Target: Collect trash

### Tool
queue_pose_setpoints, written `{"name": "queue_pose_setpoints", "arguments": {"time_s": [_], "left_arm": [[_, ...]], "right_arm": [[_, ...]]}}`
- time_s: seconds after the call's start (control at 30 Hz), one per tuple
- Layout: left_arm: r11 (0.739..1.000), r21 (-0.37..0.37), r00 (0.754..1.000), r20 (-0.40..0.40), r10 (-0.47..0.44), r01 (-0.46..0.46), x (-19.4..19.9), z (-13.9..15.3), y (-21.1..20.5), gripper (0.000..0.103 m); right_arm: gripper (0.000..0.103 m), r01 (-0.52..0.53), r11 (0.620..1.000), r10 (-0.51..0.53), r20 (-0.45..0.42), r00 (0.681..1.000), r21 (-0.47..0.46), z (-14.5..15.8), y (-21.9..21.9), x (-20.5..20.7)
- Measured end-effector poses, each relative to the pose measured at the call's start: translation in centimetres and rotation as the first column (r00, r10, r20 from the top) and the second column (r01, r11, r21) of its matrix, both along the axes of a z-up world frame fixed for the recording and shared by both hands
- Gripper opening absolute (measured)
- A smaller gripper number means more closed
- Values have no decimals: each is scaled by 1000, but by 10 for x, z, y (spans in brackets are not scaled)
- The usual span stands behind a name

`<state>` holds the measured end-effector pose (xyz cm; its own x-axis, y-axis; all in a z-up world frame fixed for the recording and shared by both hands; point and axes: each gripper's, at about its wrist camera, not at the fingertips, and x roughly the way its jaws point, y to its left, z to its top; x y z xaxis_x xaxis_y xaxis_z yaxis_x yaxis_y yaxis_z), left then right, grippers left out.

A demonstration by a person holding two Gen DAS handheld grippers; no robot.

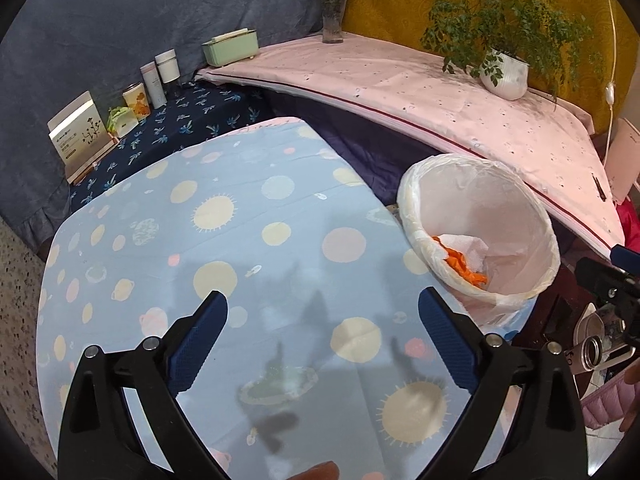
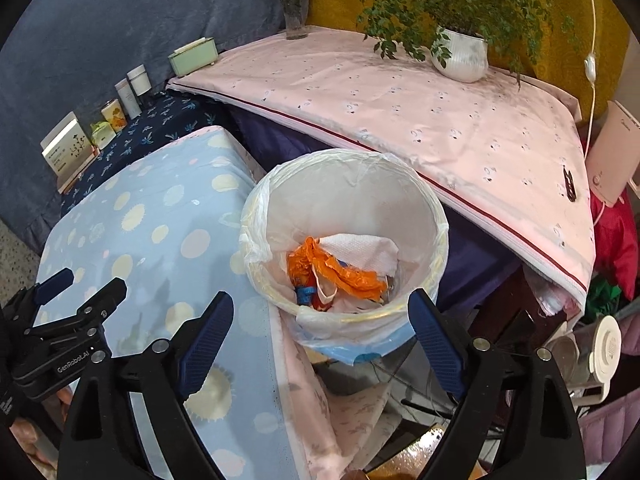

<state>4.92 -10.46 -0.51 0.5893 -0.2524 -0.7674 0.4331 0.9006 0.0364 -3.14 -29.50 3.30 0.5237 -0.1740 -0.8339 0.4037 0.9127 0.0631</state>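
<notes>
The trash point(image 2: 340, 268), a crumpled orange wrapper with a white paper towel and a few smaller scraps, lies at the bottom of the bin point(image 2: 424, 216), a round pail lined with a pale translucent bag whose edge is folded over the rim. The bin stands just beside the right edge of the desk point(image 2: 160, 216), which is draped in a light blue cloth printed with cream suns and dots; in the left wrist view the bin point(image 1: 532, 216) shows to the right of the same desk point(image 1: 224, 240). The right gripper point(image 2: 322, 316) hovers above the near rim of the bin with its blue-padded fingers point(image 2: 434, 336) spread wide and nothing between them. The left gripper point(image 1: 324, 320) hangs over the bare blue cloth, its fingers point(image 1: 200, 340) likewise spread apart and holding nothing. Behind the bin a second surface under a pink cloth point(image 2: 400, 96) carries a white potted plant point(image 2: 460, 56) and a glass vase of red flowers point(image 2: 296, 12). Along the dark blue patterned strip at the left stand a mint green box point(image 2: 192, 56), two pale bottles point(image 2: 134, 88), a small tin point(image 2: 113, 114) and a card display point(image 2: 66, 148).
</notes>
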Motion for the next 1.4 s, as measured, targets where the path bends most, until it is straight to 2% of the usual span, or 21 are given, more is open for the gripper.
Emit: {"name": "queue_pose_setpoints", "arguments": {"time_s": [0.17,0.37,0.57,0.73,1.4], "left_arm": [[999,7,999,17,-38,38,-7,8,-8,92],[999,5,999,15,-46,46,-8,13,-11,93],[999,1,999,13,-42,42,-6,15,-11,93],[999,11,999,9,-48,48,-6,14,-14,93],[999,42,1000,-10,-21,21,0,3,-18,93]], "right_arm": [[86,7,1000,-7,-14,1000,-7,2,5,-4],[88,8,994,-9,-10,1000,-107,9,13,-4],[89,18,994,-18,-2,1000,-112,16,15,-7],[89,4,988,-2,8,1000,-153,22,23,-9],[89,-65,990,64,-13,998,-129,6,24,-3]]}}
